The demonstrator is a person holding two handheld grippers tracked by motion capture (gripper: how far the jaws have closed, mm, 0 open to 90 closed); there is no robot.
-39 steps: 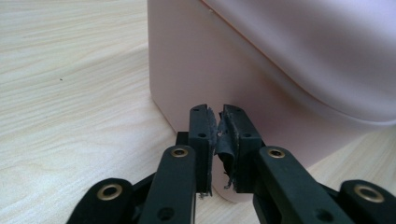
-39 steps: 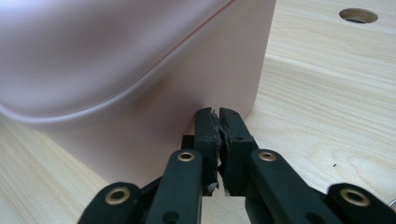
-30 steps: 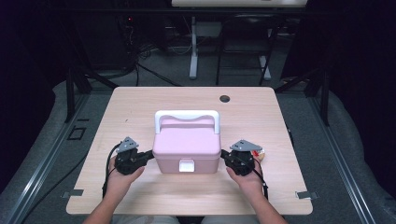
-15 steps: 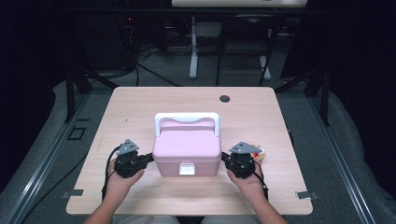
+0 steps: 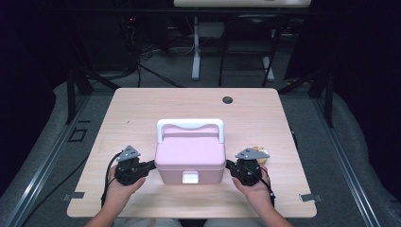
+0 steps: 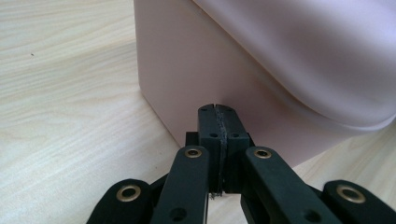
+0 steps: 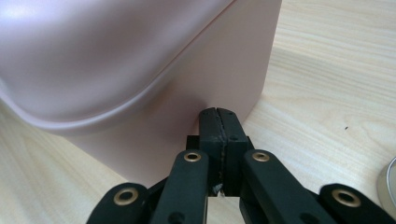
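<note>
A pink box [image 5: 190, 158] with a white handle [image 5: 190, 125] and a white front latch [image 5: 190, 177] stands on the wooden table [image 5: 142, 106], lid down. My left gripper [image 5: 152, 164] is shut with nothing held, its tips against the box's left wall [image 6: 187, 70]. On the other side my right gripper [image 5: 228, 165] is shut too, tips at the box's right wall [image 7: 224, 70]. In the left gripper view the closed tips [image 6: 218, 111] meet the pink wall low down; the right gripper view shows its tips [image 7: 218, 113] the same way.
A small round tan object [image 5: 257, 150] lies just behind the right gripper; its rim shows at the edge of the right gripper view [image 7: 388, 186]. A dark cable hole [image 5: 228, 100] sits near the table's far edge. Dark floor, stands and cables surround the table.
</note>
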